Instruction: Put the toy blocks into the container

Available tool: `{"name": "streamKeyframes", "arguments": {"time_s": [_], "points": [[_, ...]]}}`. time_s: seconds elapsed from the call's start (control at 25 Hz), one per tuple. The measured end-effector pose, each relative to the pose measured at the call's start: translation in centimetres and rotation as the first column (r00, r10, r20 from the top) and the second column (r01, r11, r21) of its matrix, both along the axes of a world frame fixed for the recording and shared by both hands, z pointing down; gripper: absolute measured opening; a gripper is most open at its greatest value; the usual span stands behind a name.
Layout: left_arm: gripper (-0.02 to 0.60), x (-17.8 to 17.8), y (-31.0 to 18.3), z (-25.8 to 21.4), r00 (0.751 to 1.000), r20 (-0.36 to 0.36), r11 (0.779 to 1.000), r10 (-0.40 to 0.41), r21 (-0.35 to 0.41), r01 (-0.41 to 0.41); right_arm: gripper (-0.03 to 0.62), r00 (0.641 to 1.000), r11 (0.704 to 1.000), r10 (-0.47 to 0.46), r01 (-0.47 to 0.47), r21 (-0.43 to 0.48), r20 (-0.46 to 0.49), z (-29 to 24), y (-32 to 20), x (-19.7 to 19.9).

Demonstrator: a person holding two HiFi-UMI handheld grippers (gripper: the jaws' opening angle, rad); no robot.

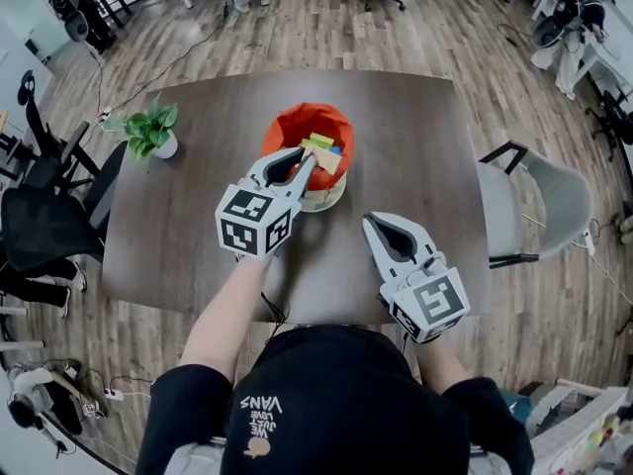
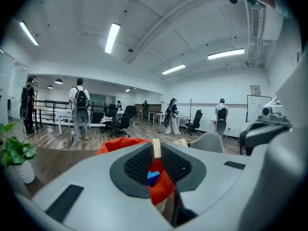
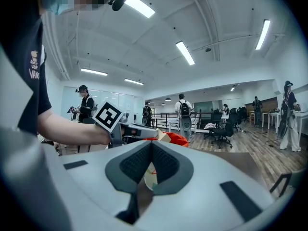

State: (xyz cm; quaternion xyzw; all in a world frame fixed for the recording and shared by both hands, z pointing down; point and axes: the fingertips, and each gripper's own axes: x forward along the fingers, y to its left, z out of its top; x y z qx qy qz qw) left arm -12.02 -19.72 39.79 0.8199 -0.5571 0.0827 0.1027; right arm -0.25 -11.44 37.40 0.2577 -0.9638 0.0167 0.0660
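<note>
An orange fabric container (image 1: 289,129) with a white base stands mid-table and holds several coloured blocks (image 1: 321,142). My left gripper (image 1: 310,162) hovers at the container's near rim, shut on a thin beige wooden block (image 1: 328,159). In the left gripper view that beige block (image 2: 156,148) stands upright between the pads, with the orange container (image 2: 119,144) right behind it. My right gripper (image 1: 374,224) is lower right over the table, shut and holding nothing. In the right gripper view its jaws (image 3: 151,146) meet, and the container (image 3: 182,138) shows beyond them.
A small potted plant (image 1: 151,133) sits on the dark wooden table (image 1: 188,236) to the left of the container. A grey chair (image 1: 554,201) stands at the table's right side, a black chair (image 1: 45,228) at its left. People stand far off in the room.
</note>
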Motion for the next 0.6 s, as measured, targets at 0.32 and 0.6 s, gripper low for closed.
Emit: {"name": "streamKeyframes", "arguments": {"time_s": [0.32, 0.6], "points": [[0.061, -1.5, -1.1, 2.0, 0.998, 0.029, 0.996, -0.057, -0.062, 0.058, 0.018, 1.000, 1.000, -0.003, 0.003, -0.005, -0.004, 0.2, -0.4, -0.2], [0.063, -1.6, -1.7, 2.8, 0.995, 0.074, 0.995, -0.062, -0.075, 0.068, 0.018, 1.000, 1.000, 0.000, 0.000, -0.008, -0.004, 0.2, -0.8, -0.2]]}}
